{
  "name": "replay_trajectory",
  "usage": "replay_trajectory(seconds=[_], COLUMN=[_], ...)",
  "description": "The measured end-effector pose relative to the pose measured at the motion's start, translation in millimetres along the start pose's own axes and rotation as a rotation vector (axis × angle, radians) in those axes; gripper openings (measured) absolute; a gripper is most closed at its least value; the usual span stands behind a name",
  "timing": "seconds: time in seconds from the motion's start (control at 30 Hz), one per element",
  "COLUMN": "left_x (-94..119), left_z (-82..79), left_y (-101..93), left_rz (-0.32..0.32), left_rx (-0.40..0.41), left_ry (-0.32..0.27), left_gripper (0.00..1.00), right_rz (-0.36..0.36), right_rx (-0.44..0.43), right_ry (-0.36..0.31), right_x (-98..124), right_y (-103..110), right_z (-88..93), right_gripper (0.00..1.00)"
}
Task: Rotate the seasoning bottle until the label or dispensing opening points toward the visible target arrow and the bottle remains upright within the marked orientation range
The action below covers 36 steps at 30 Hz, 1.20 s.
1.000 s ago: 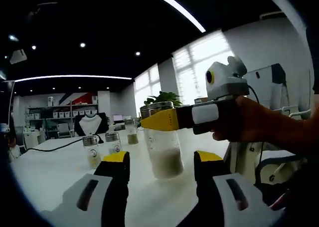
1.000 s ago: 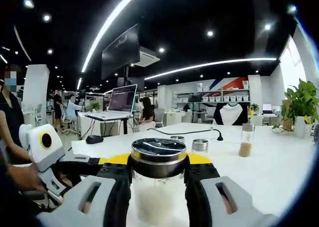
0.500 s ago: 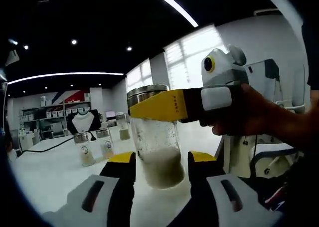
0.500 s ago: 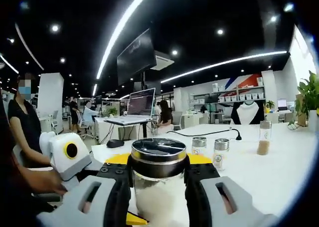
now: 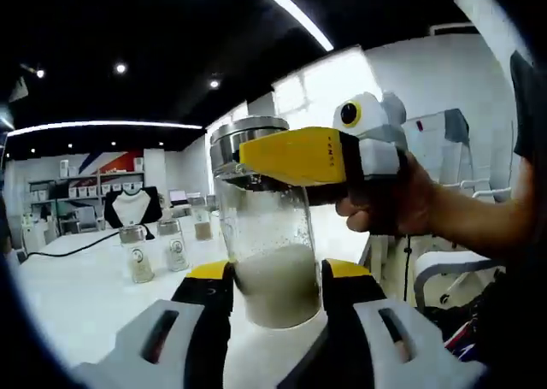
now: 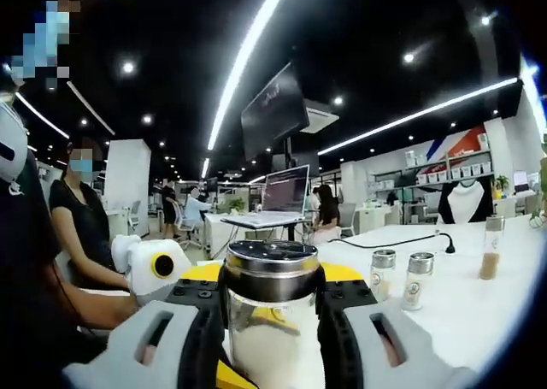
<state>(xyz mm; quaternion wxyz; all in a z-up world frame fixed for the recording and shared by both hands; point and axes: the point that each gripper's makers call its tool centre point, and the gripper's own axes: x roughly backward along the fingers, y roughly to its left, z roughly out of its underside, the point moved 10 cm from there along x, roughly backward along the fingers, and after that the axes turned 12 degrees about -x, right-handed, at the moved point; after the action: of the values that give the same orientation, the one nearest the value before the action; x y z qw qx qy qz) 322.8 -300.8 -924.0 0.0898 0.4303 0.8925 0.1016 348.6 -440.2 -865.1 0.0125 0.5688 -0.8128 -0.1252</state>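
Bottle upright on the table, right gripper clamped at its neck, left gripper flanking the base – contact unclear – risk: opposing twist tips it, and no arrow is visible to aim by.

Setting: open-plan office | desks with laptop | hanging monitor | wall shelving | ceiling strip lights
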Motion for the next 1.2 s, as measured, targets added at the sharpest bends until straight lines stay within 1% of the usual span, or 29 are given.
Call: replay_trajectory(seconds=[0.07,0.13,0.17,0.2,0.23,0.3,0.33,0.37,0.47,0.6,0.63,0.73,0.77,0.8,0.87,0.93,0.97,1.0,1.03,1.07,1.1,1.13,1.17,1.2], left_x=[2.4,3.6,3.4,3.5,3.3,1.6,1.0,0.1,-0.3,0.1,0.4,1.5,1.5,1.4,0.4,0.2,0.1,-2.6,-1.9,-0.8,-2.5,-2.4,-0.8,-0.5], left_z=[-1.4,-1.0,-1.5,-1.7,-1.5,-0.5,-0.3,-0.3,-0.7,-1.4,-1.5,-0.7,-0.7,-0.6,-0.3,1.1,2.0,3.1,2.8,2.4,2.7,2.8,2.7,2.4], left_y=[2.5,2.1,0.6,-0.6,-1.3,-3.0,-3.7,-5.7,-7.2,-7.9,-8.1,-7.5,-7.7,-8.0,-7.8,-7.0,-6.3,-3.8,-3.3,-3.3,-1.2,-0.1,0.2,1.3], left_rz=[-0.002,-0.007,-0.011,-0.026,-0.034,-0.080,-0.098,-0.117,-0.148,-0.213,-0.228,-0.260,-0.272,-0.292,-0.305,-0.310,-0.309,-0.274,-0.267,-0.274,-0.251,-0.239,-0.221,-0.199], left_rx=[0.038,0.036,0.030,0.016,0.005,-0.042,-0.055,-0.056,-0.025,-0.038,-0.038,-0.026,-0.026,-0.024,-0.019,0.002,0.000,0.004,0.020,0.012,-0.023,-0.027,-0.020,-0.020], left_ry=[-0.036,-0.024,-0.015,0.015,0.032,0.066,0.073,0.077,0.071,0.083,0.088,0.094,0.099,0.105,0.113,0.116,0.109,0.096,0.098,0.093,0.081,0.084,0.078,0.067], left_gripper=[0.41,0.41,0.41,0.41,0.41,0.40,0.40,0.40,0.40,0.40,0.40,0.39,0.39,0.39,0.40,0.40,0.40,0.40,0.40,0.40,0.40,0.41,0.41,0.41], right_rz=[-0.018,-0.024,-0.025,-0.017,-0.006,0.011,0.024,0.044,0.097,0.199,0.221,0.285,0.299,0.331,0.375,0.367,0.365,0.373,0.367,0.334,0.335,0.327,0.282,0.260], right_rx=[0.025,0.025,0.021,0.014,0.015,0.042,0.050,0.059,0.072,0.099,0.123,0.153,0.159,0.157,0.138,0.130,0.138,0.163,0.154,0.144,0.138,0.129,0.123,0.118], right_ry=[-0.001,-0.002,0.000,0.015,0.027,0.036,0.035,0.032,0.013,-0.013,-0.017,-0.021,-0.020,-0.015,-0.014,-0.015,-0.015,-0.013,-0.013,-0.028,-0.026,-0.019,-0.009,-0.008], right_x=[-0.4,-1.0,-1.3,-1.2,-1.4,-2.4,-2.8,-3.6,-6.9,-13.8,-16.8,-22.9,-24.7,-26.9,-28.4,-30.0,-29.5,-27.8,-27.1,-26.1,-23.9,-23.0,-22.7,-22.0], right_y=[3.1,3.5,3.0,2.5,2.2,3.1,4.0,5.2,8.1,11.8,12.9,15.1,15.8,15.6,15.0,15.3,15.4,14.5,14.3,12.8,10.9,9.4,8.4,7.7], right_z=[0.7,1.3,1.9,3.2,3.7,4.6,5.2,5.9,6.4,9.1,10.9,14.7,16.1,17.9,20.1,20.5,20.0,18.5,18.9,18.0,16.9,16.4,16.0,15.3], right_gripper=[0.39,0.39,0.39,0.39,0.39,0.39,0.39,0.39,0.40,0.41,0.41,0.42,0.43,0.43,0.43,0.41,0.41,0.41,0.41,0.41,0.40,0.40,0.40,0.40])
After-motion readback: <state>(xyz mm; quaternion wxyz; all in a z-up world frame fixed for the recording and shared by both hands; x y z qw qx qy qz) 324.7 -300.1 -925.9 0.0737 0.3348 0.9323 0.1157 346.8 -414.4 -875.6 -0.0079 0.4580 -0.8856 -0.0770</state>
